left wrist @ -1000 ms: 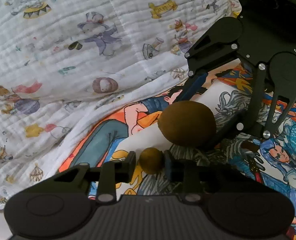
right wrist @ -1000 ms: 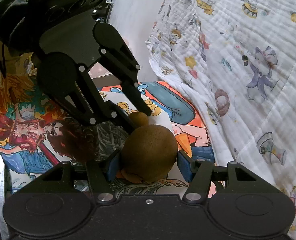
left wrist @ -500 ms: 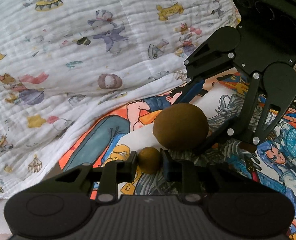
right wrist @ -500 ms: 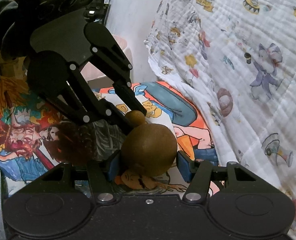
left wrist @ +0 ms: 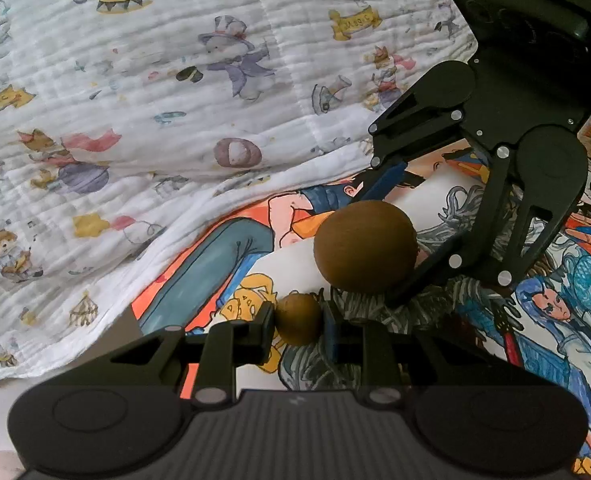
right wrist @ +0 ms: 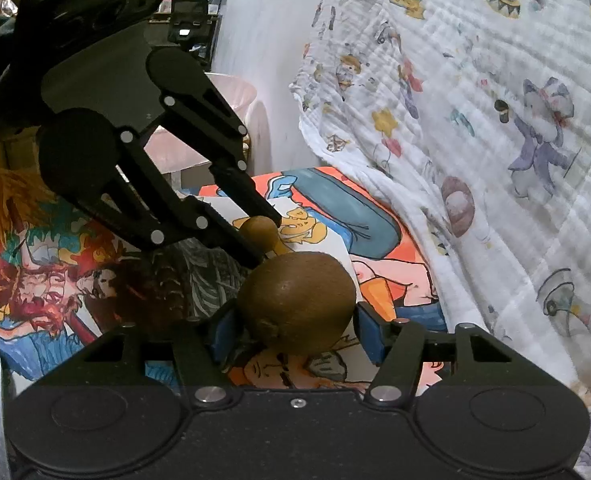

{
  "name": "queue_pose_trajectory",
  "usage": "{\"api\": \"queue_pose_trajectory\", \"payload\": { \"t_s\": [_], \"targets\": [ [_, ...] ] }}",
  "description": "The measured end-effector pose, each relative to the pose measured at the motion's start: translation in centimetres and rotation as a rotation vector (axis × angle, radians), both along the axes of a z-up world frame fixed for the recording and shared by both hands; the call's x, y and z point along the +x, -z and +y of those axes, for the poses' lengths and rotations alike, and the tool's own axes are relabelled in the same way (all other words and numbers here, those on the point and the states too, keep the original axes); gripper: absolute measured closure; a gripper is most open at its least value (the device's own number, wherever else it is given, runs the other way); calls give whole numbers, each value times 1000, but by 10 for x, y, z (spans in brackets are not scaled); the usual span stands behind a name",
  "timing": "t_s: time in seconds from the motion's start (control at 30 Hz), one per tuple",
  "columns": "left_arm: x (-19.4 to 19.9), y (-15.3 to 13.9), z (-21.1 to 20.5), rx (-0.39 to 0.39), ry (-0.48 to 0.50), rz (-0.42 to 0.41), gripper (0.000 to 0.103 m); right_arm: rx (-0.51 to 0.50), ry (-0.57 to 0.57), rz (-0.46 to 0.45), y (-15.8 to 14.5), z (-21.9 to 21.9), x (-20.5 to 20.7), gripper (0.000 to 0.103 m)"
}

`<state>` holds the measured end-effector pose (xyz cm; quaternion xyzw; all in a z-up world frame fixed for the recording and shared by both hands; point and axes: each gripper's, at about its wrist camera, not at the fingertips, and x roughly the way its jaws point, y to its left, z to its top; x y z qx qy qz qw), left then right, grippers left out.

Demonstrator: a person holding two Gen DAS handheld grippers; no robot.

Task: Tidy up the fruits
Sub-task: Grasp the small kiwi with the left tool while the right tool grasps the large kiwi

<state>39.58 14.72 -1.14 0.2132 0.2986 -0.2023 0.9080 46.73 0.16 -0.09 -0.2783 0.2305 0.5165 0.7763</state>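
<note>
My left gripper point(left wrist: 298, 326) is shut on a small round brown fruit point(left wrist: 297, 319), held just above the colourful cartoon cloth point(left wrist: 223, 256). My right gripper point(right wrist: 295, 326) is shut on a larger brown kiwi point(right wrist: 297, 302). The two grippers face each other, fruits close together. In the left wrist view the kiwi point(left wrist: 365, 246) sits between the right gripper's fingers point(left wrist: 387, 180). In the right wrist view the small fruit point(right wrist: 260, 231) sits between the left gripper's fingers point(right wrist: 251, 196).
A white quilt with cartoon prints point(left wrist: 135, 100) lies bunched along one side of the cartoon cloth; it also shows in the right wrist view point(right wrist: 495, 140). A pale pink bowl-like container point(right wrist: 199, 128) and cluttered furniture stand behind the left gripper.
Both grippers have lifted slightly and shifted over the cloth with their fruits still held. The fruits stay close together.
</note>
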Motion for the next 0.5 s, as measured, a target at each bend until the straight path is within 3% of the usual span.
{"api": "queue_pose_trajectory", "payload": {
  "t_s": [0.27,0.5],
  "targets": [
    [-8,-1,3,-3,-30,3,76,27,-4,23,1,-2,1,37],
    [-13,-3,7,-68,-131,16,76,58,20,32,2,-8,-1,39]
  ]
}}
